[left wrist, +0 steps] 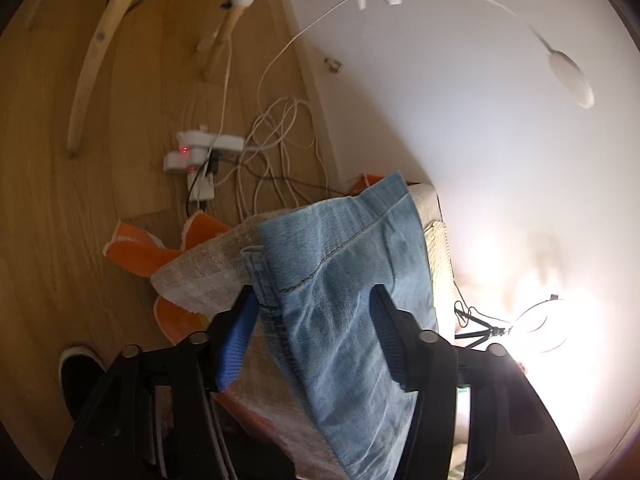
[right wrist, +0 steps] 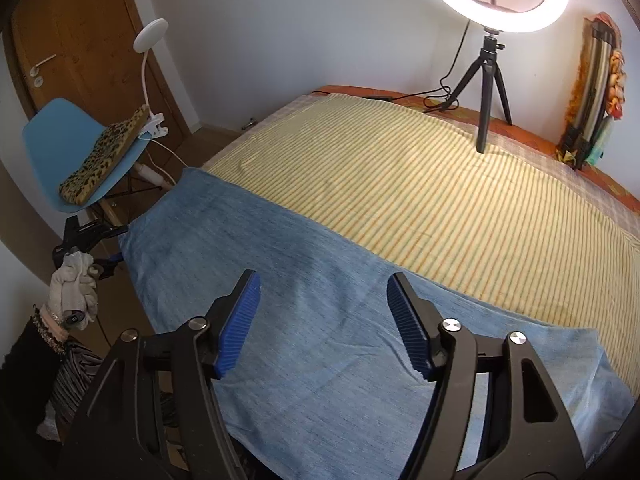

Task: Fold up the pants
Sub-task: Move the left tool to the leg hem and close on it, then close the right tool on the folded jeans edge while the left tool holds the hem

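Note:
Light blue denim pants (right wrist: 280, 280) lie flat along the near edge of a bed with a striped sheet (right wrist: 400, 180). My right gripper (right wrist: 324, 308) hovers over the middle of the denim, open, with nothing pinched between its blue pads. In the left wrist view one end of the pants (left wrist: 340, 260) drapes over the bed's corner. My left gripper (left wrist: 314, 296) straddles it, jaws apart: the left pad sits by the waistband edge and the right finger lies over the cloth. The right wrist view shows the left gripper (right wrist: 116, 244) at the pants' left end, held by a gloved hand (right wrist: 76, 284).
A ring light (right wrist: 560, 0) on a tripod (right wrist: 486, 80) stands on the bed's far side. A blue chair (right wrist: 52, 140) with a leopard cushion (right wrist: 104, 156) and a clip lamp (right wrist: 150, 32) is at left. On the floor lie a power strip (left wrist: 200, 152), cables, orange cloth (left wrist: 136, 248) and a shoe (left wrist: 76, 372).

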Motion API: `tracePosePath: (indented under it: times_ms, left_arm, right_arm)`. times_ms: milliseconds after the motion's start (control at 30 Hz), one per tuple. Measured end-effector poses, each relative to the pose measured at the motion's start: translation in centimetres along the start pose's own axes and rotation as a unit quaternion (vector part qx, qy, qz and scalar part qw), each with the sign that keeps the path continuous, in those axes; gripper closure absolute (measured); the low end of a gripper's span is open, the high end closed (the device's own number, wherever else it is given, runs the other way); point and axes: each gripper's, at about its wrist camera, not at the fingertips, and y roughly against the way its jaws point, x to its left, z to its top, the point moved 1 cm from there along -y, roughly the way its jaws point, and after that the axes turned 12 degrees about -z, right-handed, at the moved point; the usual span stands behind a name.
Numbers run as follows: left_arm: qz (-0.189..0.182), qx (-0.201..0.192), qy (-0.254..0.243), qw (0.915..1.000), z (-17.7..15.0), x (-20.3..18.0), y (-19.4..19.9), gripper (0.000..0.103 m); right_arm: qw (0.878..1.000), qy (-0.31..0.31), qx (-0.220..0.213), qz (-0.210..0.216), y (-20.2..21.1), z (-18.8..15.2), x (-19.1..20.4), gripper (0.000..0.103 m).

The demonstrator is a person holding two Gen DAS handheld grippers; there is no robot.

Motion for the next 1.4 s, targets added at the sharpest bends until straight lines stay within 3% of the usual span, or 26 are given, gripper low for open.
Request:
tracePosePath:
  times_ms: [100, 233, 267, 300, 400, 533, 600, 700, 800, 1033, 1133, 1167, 1400]
  left_arm:
    - [0.016, 0.006, -0.031, 0.9994, -0.2, -0.6, -0.4, 0.062]
    - [0.025, 0.003, -0.022, 0.9994, -0.3, 0.0, -0.6, 0.062]
    - [0.032, 0.0, -0.039, 0.9987, -0.4, -0.5, -0.6, 0.067]
    - [0.048, -0.003, -0.065, 0.9967, -0.5, -1.2, -0.5, 0.079]
    - [0.067, -0.014, -0.133, 0.9888, -0.9, -3.5, -0.4, 0.09]
    - [0.065, -0.007, -0.221, 0.9732, -2.0, -6.6, -1.4, 0.092]
    - [0.073, 0.008, -0.268, 0.9606, -3.2, -8.0, -2.2, 0.092]
    - [0.084, 0.032, -0.317, 0.9442, -4.8, -8.6, -3.5, 0.092]
    - [0.096, 0.054, -0.342, 0.9333, -5.8, -8.8, -4.5, 0.092]
    - [0.13, 0.069, -0.425, 0.8932, -8.2, -10.0, -5.8, 0.091]
    - [0.143, 0.074, -0.478, 0.8634, -9.9, -10.8, -6.4, 0.091]
    - [0.141, 0.074, -0.487, 0.8588, -10.3, -11.1, -6.4, 0.09]
    - [0.103, 0.076, -0.505, 0.8534, -11.6, -12.5, -6.5, 0.091]
  right_arm:
    - [1.0, -0.006, 0.005, 0.0, -0.3, -0.3, -0.3, 0.032]
    - [1.0, -0.01, 0.006, 0.007, -0.6, -0.3, -0.1, 0.032]
    - [1.0, -0.008, 0.006, 0.007, -0.7, -0.3, 0.0, 0.032]
    - [1.0, -0.006, 0.007, 0.008, -0.8, -0.3, 0.2, 0.032]
    - [1.0, -0.001, 0.012, 0.006, -1.2, -0.4, 0.6, 0.032]
    - [1.0, -0.005, 0.024, 0.017, -2.1, -0.5, 1.0, 0.032]
    - [0.999, -0.005, 0.031, 0.024, -2.8, -0.4, 1.5, 0.032]
    - [0.999, -0.002, 0.037, 0.036, -3.7, 0.0, 2.5, 0.032]
    - [0.998, 0.0, 0.041, 0.052, -4.9, 0.8, 4.0, 0.032]
    - [0.995, 0.008, 0.061, 0.075, -7.6, 1.8, 6.9, 0.032]
    - [0.994, 0.001, 0.071, 0.088, -8.5, 1.9, 7.6, 0.032]
    - [0.993, -0.004, 0.075, 0.094, -8.7, 2.0, 7.7, 0.032]
    - [0.981, -0.047, 0.095, 0.162, -11.1, 4.7, 9.4, 0.03]
